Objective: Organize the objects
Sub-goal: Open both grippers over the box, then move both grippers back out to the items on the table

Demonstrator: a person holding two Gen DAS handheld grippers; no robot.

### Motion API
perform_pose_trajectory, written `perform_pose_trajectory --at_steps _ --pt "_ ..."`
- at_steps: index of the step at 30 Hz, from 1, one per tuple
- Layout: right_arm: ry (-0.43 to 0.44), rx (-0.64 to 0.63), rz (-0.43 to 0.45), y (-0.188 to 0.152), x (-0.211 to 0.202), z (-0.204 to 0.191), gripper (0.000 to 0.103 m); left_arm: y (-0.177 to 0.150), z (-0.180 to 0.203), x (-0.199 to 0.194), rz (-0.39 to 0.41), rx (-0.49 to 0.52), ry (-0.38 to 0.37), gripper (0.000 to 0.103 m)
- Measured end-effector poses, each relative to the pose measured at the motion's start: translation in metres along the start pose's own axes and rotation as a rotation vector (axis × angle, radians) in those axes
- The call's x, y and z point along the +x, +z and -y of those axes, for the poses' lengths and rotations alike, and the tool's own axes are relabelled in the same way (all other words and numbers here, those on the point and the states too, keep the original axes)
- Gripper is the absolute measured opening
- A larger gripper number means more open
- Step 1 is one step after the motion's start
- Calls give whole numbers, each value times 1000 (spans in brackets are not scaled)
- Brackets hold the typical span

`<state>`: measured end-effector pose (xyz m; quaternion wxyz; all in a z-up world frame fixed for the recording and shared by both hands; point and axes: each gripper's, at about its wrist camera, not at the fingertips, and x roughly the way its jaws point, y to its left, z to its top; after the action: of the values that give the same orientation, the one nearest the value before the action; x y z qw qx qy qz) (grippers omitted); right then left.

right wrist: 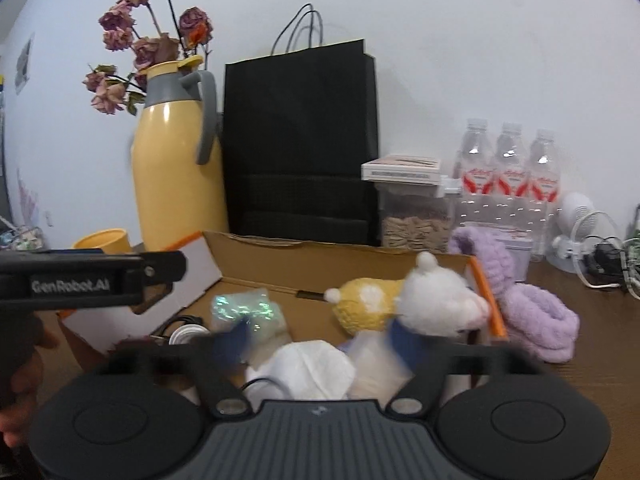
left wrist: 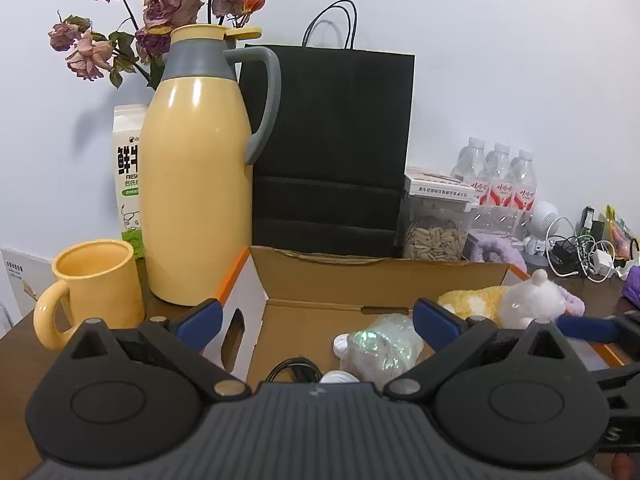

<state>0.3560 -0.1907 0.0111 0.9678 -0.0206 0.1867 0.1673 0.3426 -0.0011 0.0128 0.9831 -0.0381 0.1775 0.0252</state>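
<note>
An open cardboard box sits on the brown table. Inside lie a white and yellow plush toy, a shiny clear packet, a black cable, and white and clear bags. My left gripper is open and empty above the box's near left part; it also shows from the side in the right wrist view. My right gripper is open over the bags, blurred by motion; its blue fingertip shows beside the plush.
A yellow thermos, yellow mug, milk carton, dried roses and black paper bag stand behind the box. Seed jar, water bottles, purple fluffy item and cables lie right.
</note>
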Motion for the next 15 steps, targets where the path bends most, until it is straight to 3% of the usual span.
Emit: perform_pose_trajectory --at_steps 4,15 --pt "-3 -5 11 0 -8 -1 103 -1 -1 -1 -7 0 18 103" --pt "-21 -31 31 0 -27 -5 103 -5 -6 -18 14 -27 8 103"
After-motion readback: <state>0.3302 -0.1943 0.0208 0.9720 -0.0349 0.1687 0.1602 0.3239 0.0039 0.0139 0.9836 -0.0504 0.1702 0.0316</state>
